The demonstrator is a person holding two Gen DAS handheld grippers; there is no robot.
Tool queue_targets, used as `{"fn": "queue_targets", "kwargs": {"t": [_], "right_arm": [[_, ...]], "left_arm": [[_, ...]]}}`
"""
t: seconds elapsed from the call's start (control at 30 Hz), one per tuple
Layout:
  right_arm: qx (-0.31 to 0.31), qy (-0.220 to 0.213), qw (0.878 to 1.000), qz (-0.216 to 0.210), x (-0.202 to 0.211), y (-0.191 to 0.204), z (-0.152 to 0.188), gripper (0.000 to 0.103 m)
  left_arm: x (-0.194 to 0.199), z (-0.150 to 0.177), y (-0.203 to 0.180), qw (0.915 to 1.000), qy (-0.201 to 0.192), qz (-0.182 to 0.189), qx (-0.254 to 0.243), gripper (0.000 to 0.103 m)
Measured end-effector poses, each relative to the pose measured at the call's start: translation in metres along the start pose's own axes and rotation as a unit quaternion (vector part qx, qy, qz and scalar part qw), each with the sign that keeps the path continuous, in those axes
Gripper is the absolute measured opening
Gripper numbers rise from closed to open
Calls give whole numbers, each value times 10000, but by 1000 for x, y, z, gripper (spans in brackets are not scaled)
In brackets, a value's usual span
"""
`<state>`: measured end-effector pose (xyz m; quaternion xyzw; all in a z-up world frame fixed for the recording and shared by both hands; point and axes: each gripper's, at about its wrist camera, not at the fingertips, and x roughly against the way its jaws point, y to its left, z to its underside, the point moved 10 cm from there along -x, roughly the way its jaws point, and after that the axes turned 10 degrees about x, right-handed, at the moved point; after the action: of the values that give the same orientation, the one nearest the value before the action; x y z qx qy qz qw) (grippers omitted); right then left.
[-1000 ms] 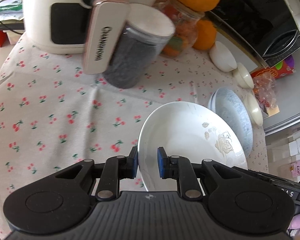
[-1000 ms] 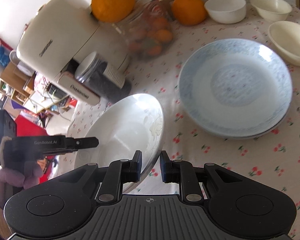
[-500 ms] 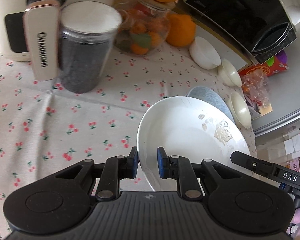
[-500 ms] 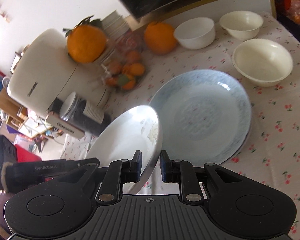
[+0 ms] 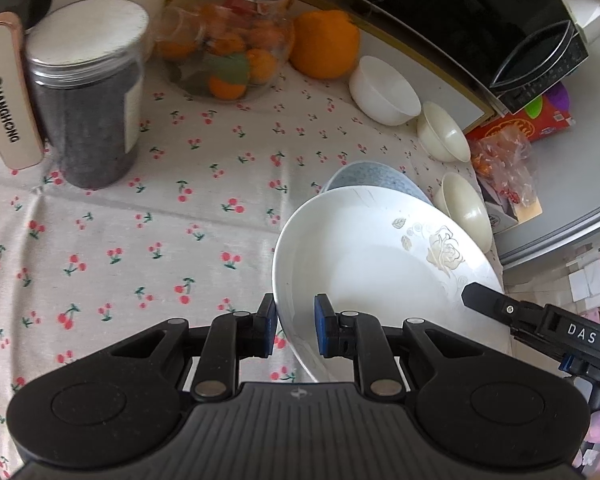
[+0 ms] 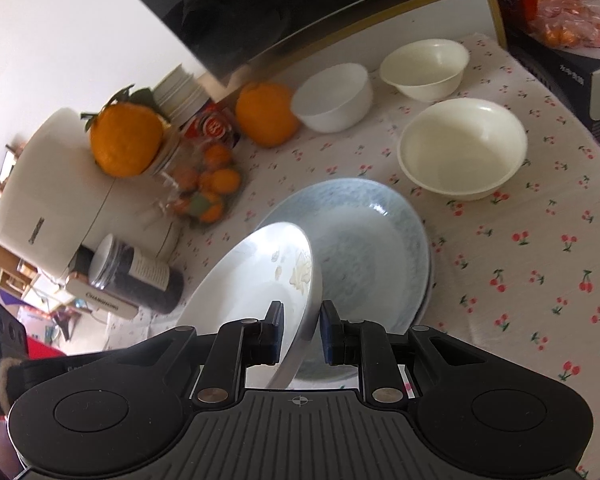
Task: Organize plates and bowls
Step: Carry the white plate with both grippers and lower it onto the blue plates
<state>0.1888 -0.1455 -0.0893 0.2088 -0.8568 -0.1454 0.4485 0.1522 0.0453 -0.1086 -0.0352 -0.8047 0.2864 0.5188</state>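
Both grippers hold one white plate with a gold rose (image 5: 380, 264), lifted above the table. My left gripper (image 5: 295, 330) is shut on its near rim. My right gripper (image 6: 302, 332) is shut on the opposite rim (image 6: 310, 312); it also shows in the left wrist view (image 5: 500, 308). The plate hangs tilted over the blue plates (image 6: 372, 248), which are stacked; only their far edge (image 5: 364, 174) shows in the left wrist view. A white bowl (image 6: 334, 96) and two cream bowls (image 6: 424, 68) (image 6: 462, 148) stand behind.
The table has a cherry-print cloth (image 5: 140, 248). A dark jar (image 5: 86, 100), a glass jar of small oranges (image 5: 228, 48), a big orange (image 5: 324, 46), a cream appliance (image 6: 48, 196) and a black oven (image 5: 480, 20) stand at the back. A snack bag (image 5: 504, 160) lies right.
Both grippers carried the white plate toward the right, from beside the blue plates to above them. The bowls came closer in both views. The grip is unchanged.
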Motion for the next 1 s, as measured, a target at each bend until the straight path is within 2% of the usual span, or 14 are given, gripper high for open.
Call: {"fn": "queue_targets", "kwargs": {"t": [0.37,1.0], "right_arm": [[-81,-93,9997,187,-2,-18,-5,19],[-36,-94,9984,565,-9,-34,-6,20]], "left_arm": [[-10,0,-15,9994,-200,-200,-188,16],[-23,7,-26,9976,-211,-395,-535,16]]}}
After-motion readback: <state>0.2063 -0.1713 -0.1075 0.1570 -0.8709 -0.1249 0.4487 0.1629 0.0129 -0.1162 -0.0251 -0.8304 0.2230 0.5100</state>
